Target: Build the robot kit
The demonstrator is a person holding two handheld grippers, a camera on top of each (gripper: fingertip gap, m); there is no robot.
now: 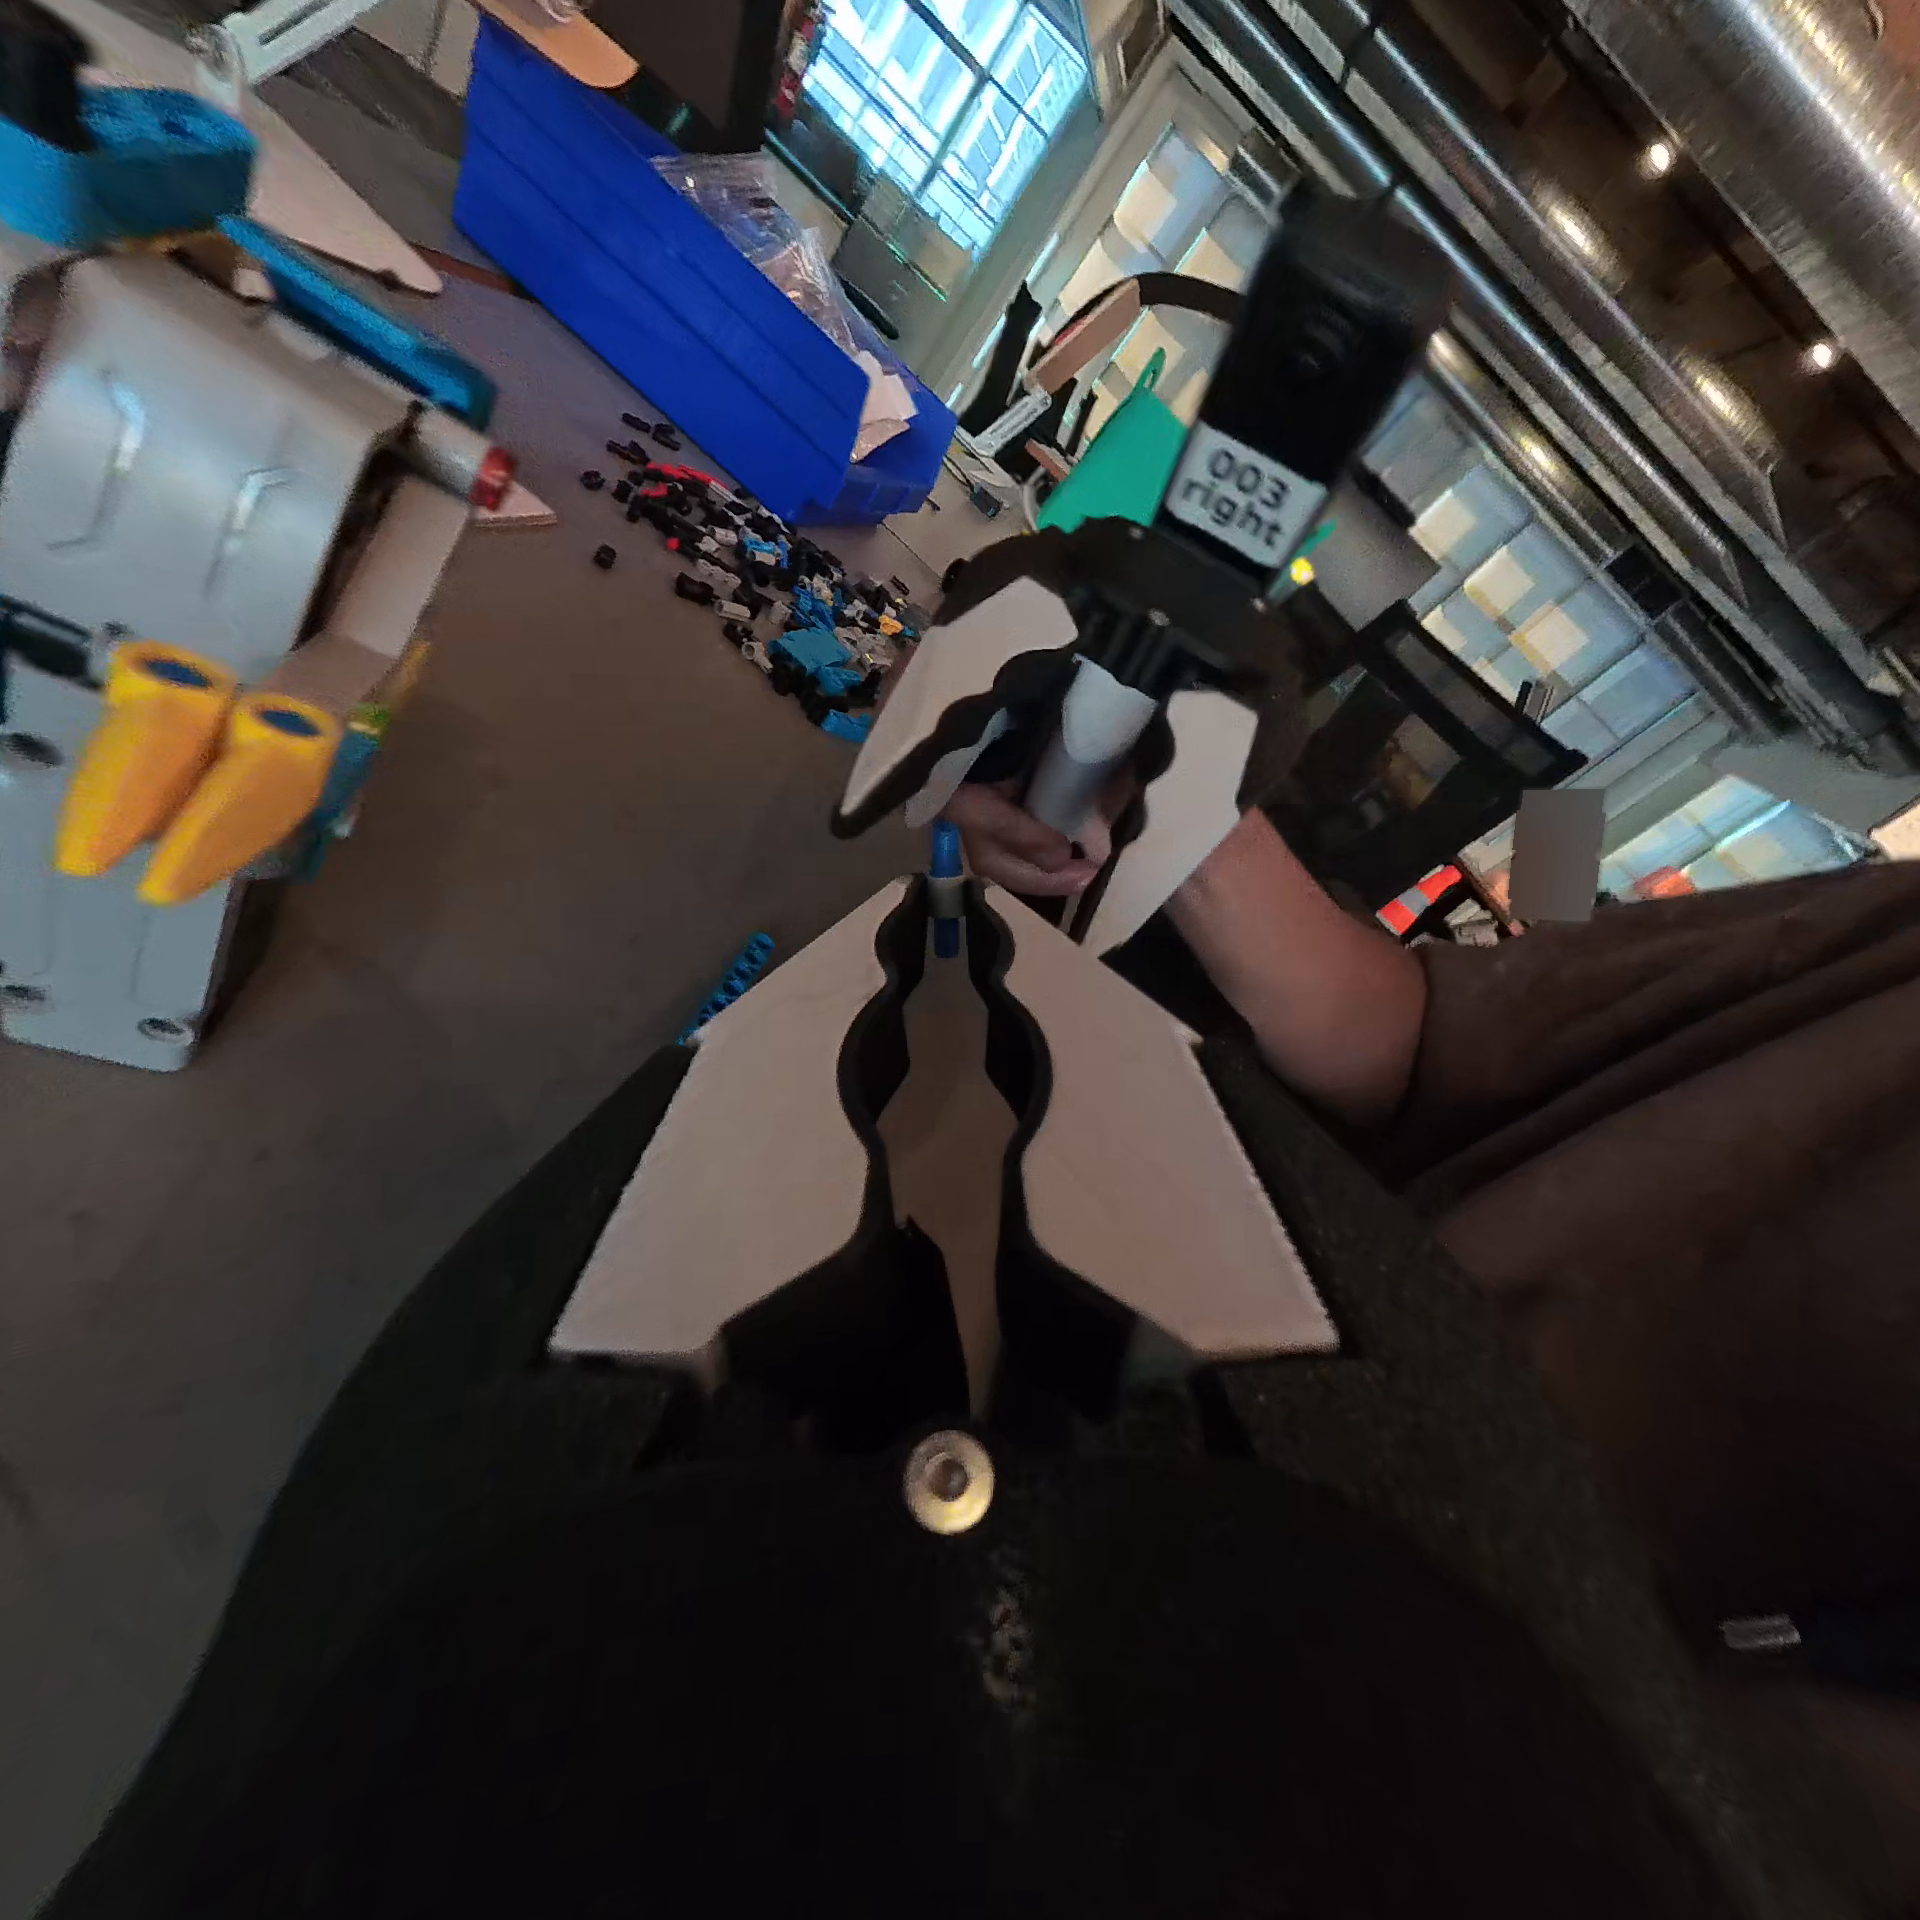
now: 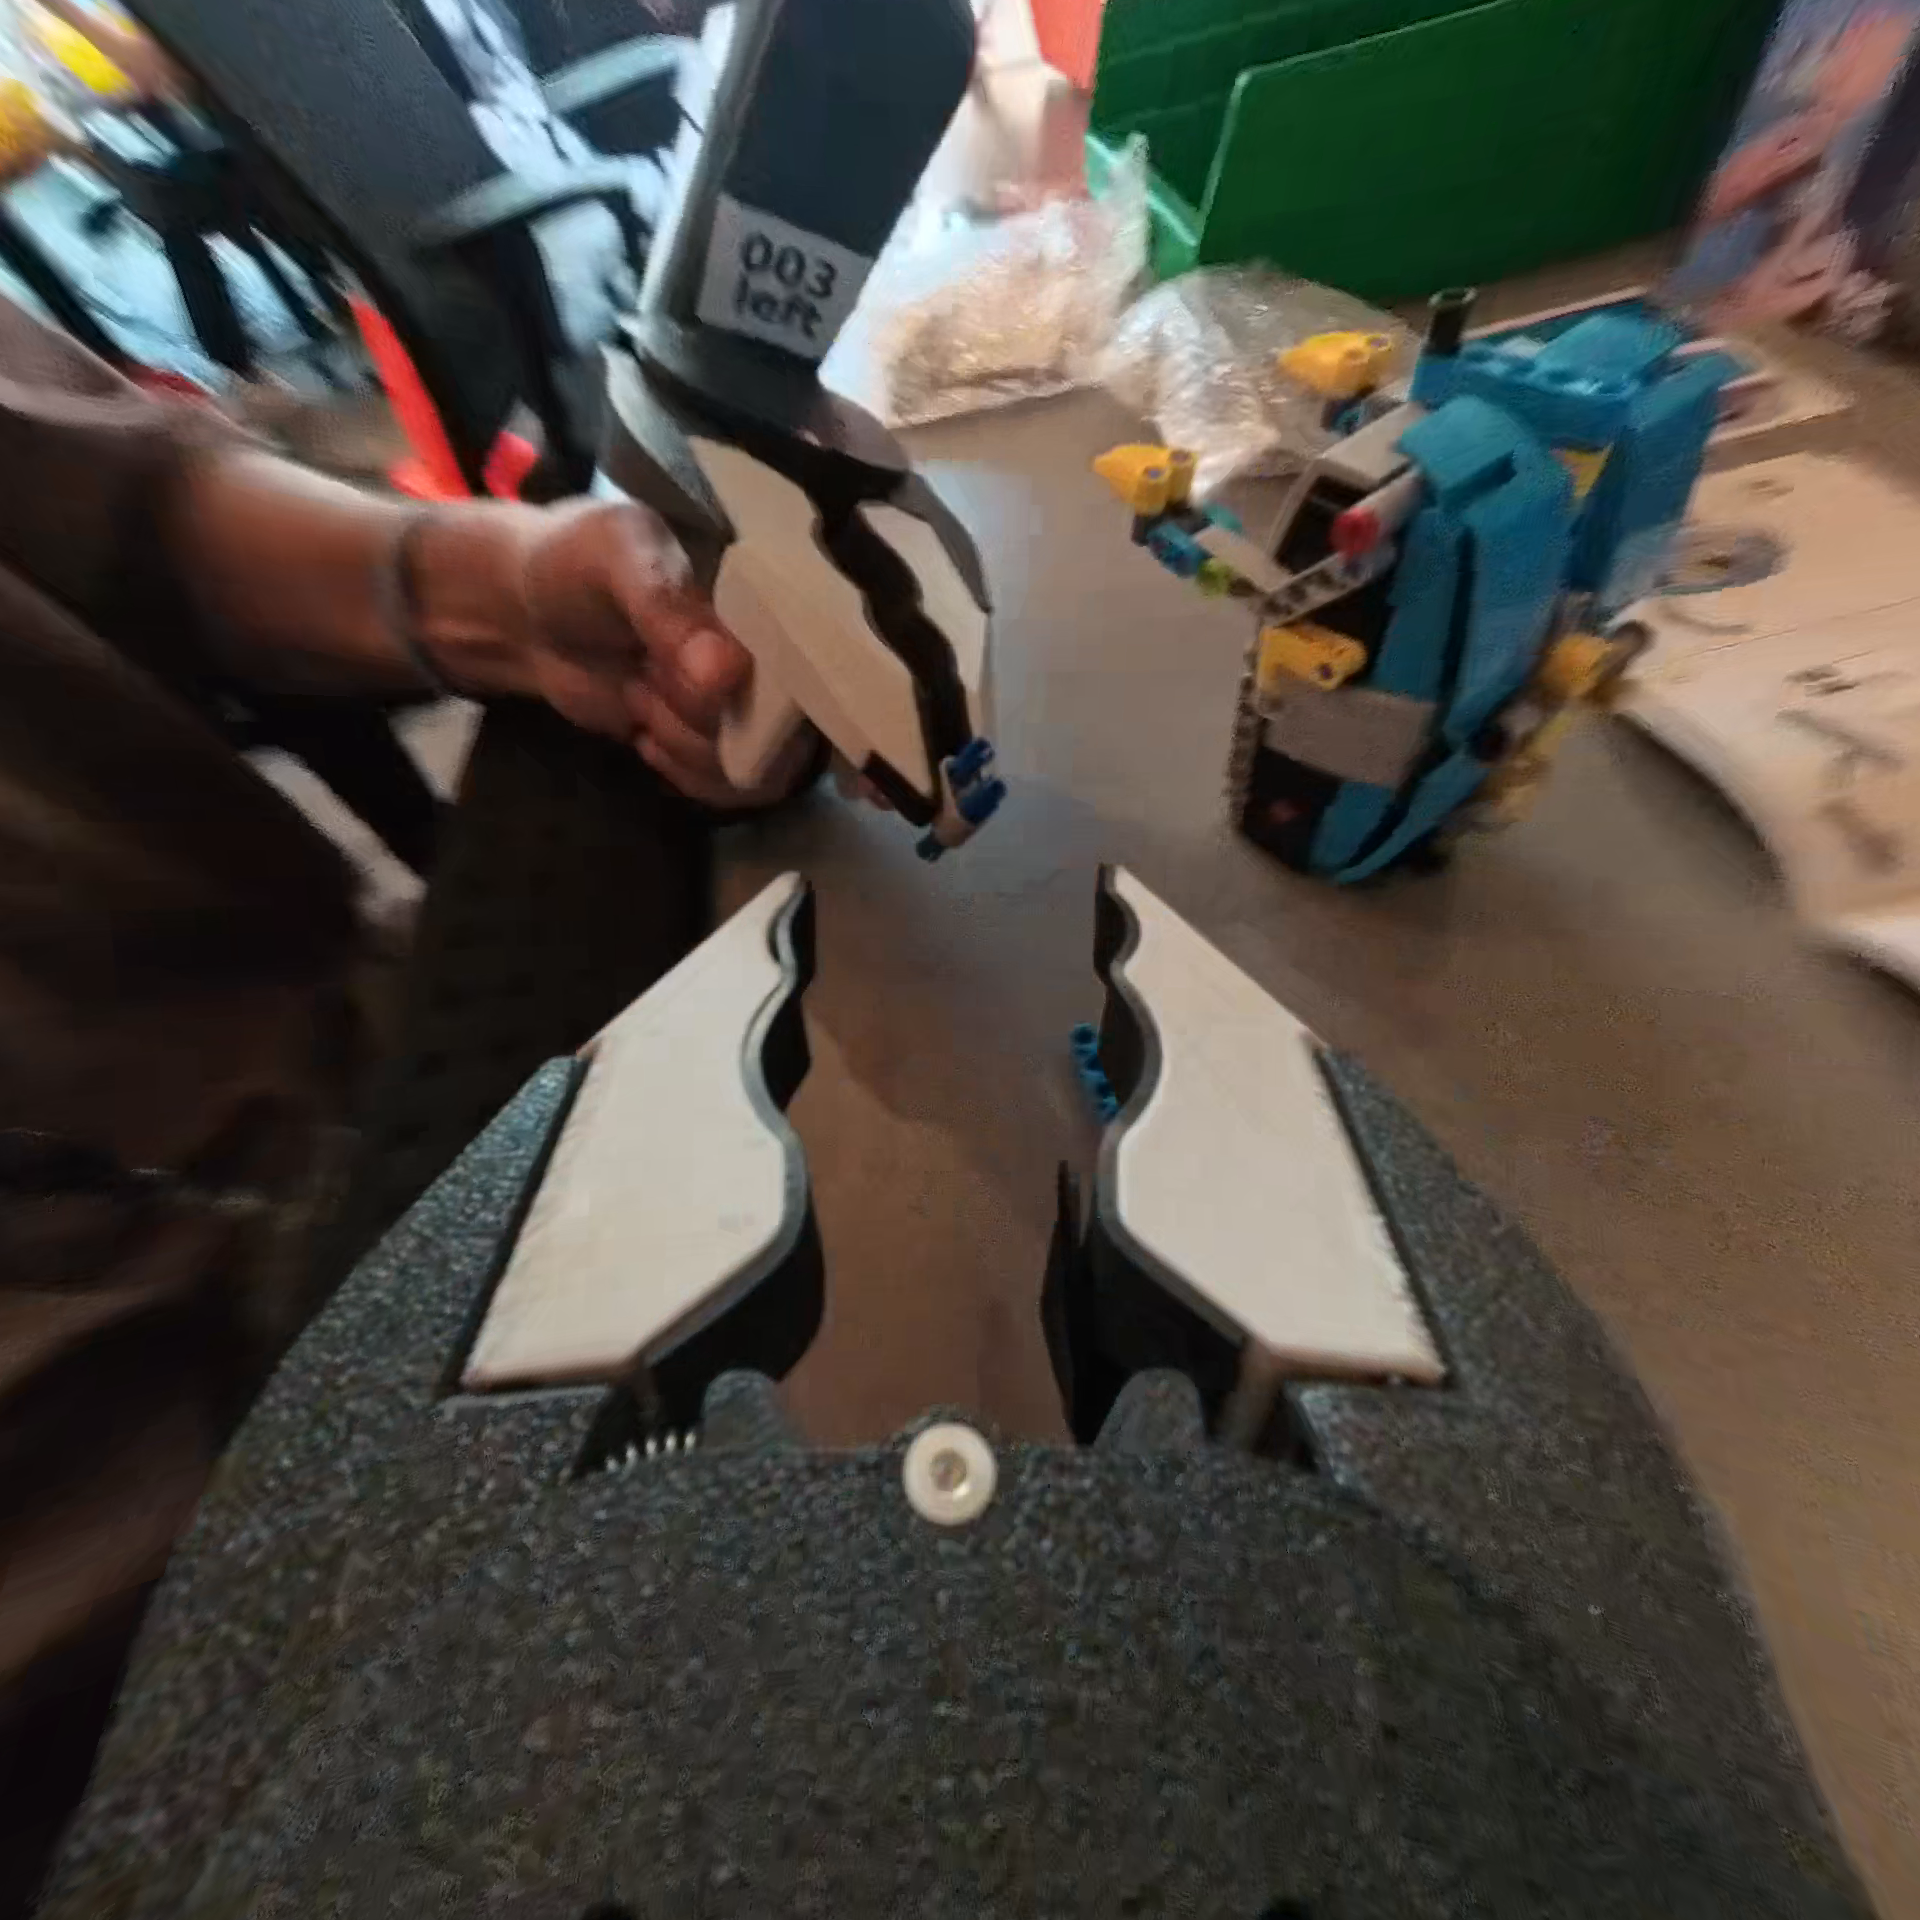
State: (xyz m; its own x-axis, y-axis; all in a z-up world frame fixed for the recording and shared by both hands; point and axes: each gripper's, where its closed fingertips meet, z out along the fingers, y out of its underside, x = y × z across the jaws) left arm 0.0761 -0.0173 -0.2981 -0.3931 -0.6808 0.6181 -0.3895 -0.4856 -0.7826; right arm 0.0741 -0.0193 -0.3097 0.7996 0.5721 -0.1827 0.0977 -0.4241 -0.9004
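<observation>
Blue and grey, a small connector piece (image 1: 945, 902) sits pinched at the very tips of the left gripper (image 1: 945, 914), whose fingers are pressed together on it. Only the tips bite, which leaves both blue ends of the piece sticking out bare, probably so that they can be reached or pushed into something. From the right wrist view the same piece (image 2: 964, 795) pokes out of the left gripper (image 2: 951, 800), lifted off the bench (image 2: 1351, 1143).

Directly facing the connector piece, the right gripper (image 2: 954, 894) is spread wide and holds nothing; seen from the left wrist view the right gripper (image 1: 940, 769) hangs just beyond the piece, close but apparently apart from it.

To the right of the piece in the right wrist view stands a blue, grey and yellow brick-built model (image 2: 1455, 582), upright on the bench. A short blue beam (image 2: 1091, 1070) lies on the bench beside the right gripper's fingers. Beyond the piece in the left wrist view lie a scatter of loose small parts (image 1: 769, 592) and a blue bin (image 1: 665, 270).

Each gripper carries a white label with printed characters; no brand marks are visible.
</observation>
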